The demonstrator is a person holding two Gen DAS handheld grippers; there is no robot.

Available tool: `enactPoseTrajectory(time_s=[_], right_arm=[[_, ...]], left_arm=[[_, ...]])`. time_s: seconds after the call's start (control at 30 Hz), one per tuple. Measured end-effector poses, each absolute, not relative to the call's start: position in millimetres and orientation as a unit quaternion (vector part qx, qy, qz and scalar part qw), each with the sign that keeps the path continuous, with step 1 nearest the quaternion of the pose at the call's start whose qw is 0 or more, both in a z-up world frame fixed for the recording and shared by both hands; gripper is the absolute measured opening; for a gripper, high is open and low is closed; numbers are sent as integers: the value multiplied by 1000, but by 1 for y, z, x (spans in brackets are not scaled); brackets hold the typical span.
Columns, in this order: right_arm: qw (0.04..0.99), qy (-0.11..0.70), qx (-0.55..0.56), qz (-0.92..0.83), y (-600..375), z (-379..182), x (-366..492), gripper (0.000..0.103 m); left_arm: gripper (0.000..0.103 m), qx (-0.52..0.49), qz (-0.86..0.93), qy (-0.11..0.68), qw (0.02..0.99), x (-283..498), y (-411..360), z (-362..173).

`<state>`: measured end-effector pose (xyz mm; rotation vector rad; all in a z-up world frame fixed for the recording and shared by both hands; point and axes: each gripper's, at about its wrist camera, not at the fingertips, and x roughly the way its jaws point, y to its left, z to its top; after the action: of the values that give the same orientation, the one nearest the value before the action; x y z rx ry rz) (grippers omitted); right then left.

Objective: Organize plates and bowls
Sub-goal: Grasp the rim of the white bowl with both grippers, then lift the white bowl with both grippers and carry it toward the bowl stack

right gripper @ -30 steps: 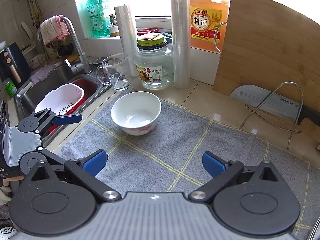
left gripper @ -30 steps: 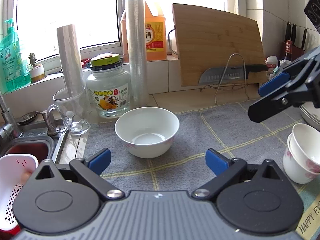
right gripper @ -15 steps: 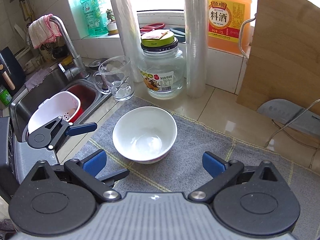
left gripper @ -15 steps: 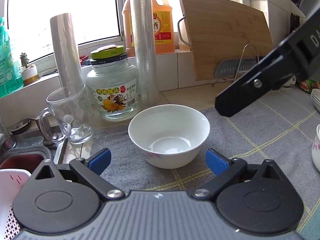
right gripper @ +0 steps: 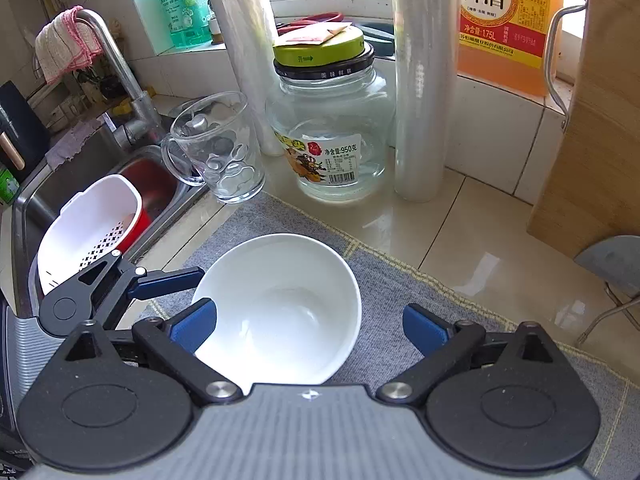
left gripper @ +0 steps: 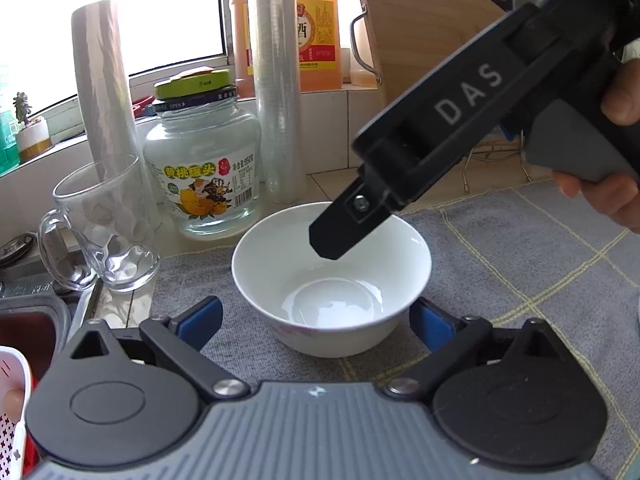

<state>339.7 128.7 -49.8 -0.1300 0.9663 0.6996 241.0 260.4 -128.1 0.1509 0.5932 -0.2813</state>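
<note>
Left to right, left wrist view: white colander (left gripper: 12,408) at the left edge in the sink (left gripper: 36,312), a fingertip showing by it. Glass mug (left gripper: 102,224) on the desk edge, empty, upright. Film roll (left gripper: 106,92) upright behind it. Glass jar (left gripper: 202,168) with green lid, just beside the mug. Second, taller film roll (left gripper: 278,80) right of the jar, orange bottle (left gripper: 316,24) on the sill behind. Cutting board (left gripper: 424,36) leaning at the back right.

White bowl (left gripper: 332,284) is upright and empty on the grey mat (left gripper: 520,264), centre, right in front of the jar. Left gripper (left gripper: 316,320) has jaws wide and closing, the bowl's near wall between the blue pads (left gripper: 200,318); pads are just beside the bowl, contact not clear, no grip seen. Right gripper comes in from the upper right, held by a hand (left gripper: 616,148), one black finger hanging over the bowl's far rim.

Right wrist view: faucet (right gripper: 116,68) with a cloth (right gripper: 64,48) over it at left, green soap bottle (right gripper: 180,4) on the sill. Left gripper (right gripper: 132,292) shows low left, its blue pad at the bowl's rim. Right gripper (right gripper: 310,326) jaws wide and closing; the left pad (right gripper: 194,324) is at the bowl (right gripper: 280,308) rim, seemingly inside it, the right pad is off over the mat (right gripper: 400,280), apart from the bowl. Bowl not lifted.
</note>
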Motion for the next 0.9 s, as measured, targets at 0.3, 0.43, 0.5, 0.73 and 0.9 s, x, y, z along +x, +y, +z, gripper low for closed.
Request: enactPoseTrajectory(time_s=[0.3,0.43,0.5,0.73,0.9], right_arm=[[813,468,-66,340,136,-59,354,87],[809,470,-67,346,139,-62,355,83],[808,470,-68,349,141,-63,356,81],[803,472,-69,356,143,-65,357,74],[803,472,-68,358,144,-66,357,72]], left_arm=[[93,74,-162,286,941,243,260,-127],[92,73,-165,286,941,243,260,-126],[92,73,-166,286,941,243,260,-126],[92,72,-167,287,941,244,261,-125],[91,72,-168,288,940,245,262,-125]])
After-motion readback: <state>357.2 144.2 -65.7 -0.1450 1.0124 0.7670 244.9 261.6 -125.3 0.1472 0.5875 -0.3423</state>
